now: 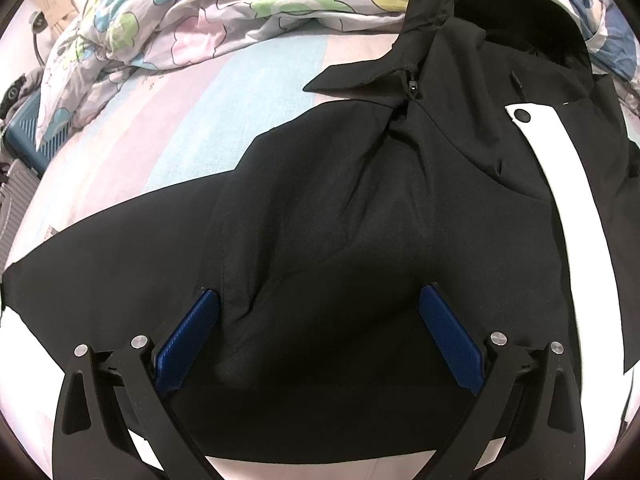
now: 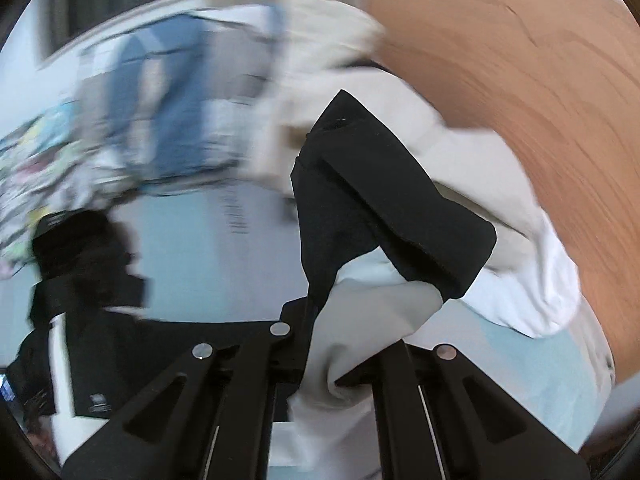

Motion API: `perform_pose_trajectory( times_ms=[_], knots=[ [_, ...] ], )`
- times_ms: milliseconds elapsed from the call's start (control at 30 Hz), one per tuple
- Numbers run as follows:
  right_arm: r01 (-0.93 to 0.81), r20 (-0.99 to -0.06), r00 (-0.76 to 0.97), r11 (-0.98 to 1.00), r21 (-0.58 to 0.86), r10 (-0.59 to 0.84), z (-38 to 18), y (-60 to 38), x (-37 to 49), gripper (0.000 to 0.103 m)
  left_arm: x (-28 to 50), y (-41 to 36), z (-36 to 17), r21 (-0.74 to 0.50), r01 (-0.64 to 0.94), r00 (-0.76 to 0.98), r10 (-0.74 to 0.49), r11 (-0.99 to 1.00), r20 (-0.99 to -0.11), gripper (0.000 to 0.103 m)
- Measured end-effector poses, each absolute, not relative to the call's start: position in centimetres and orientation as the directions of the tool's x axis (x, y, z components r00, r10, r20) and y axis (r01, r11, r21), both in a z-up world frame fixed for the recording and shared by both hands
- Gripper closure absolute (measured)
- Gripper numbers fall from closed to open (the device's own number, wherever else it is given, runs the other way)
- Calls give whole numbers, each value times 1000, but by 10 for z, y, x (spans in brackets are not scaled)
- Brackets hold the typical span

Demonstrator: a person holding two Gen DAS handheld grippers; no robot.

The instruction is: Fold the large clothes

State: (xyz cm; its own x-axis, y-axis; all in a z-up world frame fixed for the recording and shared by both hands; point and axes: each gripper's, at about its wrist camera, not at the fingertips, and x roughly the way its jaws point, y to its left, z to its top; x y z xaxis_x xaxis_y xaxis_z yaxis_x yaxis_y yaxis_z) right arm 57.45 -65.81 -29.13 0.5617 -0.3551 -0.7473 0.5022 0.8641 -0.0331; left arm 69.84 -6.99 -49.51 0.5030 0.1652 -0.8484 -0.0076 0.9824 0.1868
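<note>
The jacket [image 1: 360, 220] lies spread on the bed sheet [image 1: 192, 120], its hood [image 1: 500, 12] at the far right. A crumpled duvet [image 1: 200, 8] lies beyond it, far left. A sleeve [image 2: 384, 216] hangs from the right gripper [image 2: 340, 376], with the headboard [image 2: 520, 80] on its right.

1. Black jacket [image 1: 360, 208] lies spread front-up on the pastel-striped bed sheet, hood end away from the left wrist camera, hem end nearest it.
2. Hood [image 1: 500, 12] stands open at the top, resting against the rumpled floral quilt.
3. Collar flap folded out to the left; zipper pull at the neck.
4. White stripe [image 1: 568, 184] with a black snap at its top runs down the right side.
5. Sleeve [image 2: 384, 208], black cuff over white fabric, lifted off the bed, bunched and clamped; right wrist view blurred.
</note>
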Motion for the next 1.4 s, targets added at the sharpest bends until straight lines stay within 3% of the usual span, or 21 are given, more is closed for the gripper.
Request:
perform_pose_trajectory(
  times_ms=[300,733,1133,1400],
  knots=[
    [238,-738,653,971,-16,-172,-285,-467,617,100,705,-41,-471,137,-14,508,125,990,-852,6],
    [12,-744,662,993,-116,-95,-301,-244,633,100,688,148,-423,134,-98,502,165,986,-849,6],
    [-147,-821,565,969,-198,-82,-406,-24,644,100,666,248,-443,94,-98,480,129,991,-868,6],
    [-206,-851,513,946,-252,-115,-456,33,643,100,658,268,-462,54,-86,485,89,995,-870,6]
  ],
)
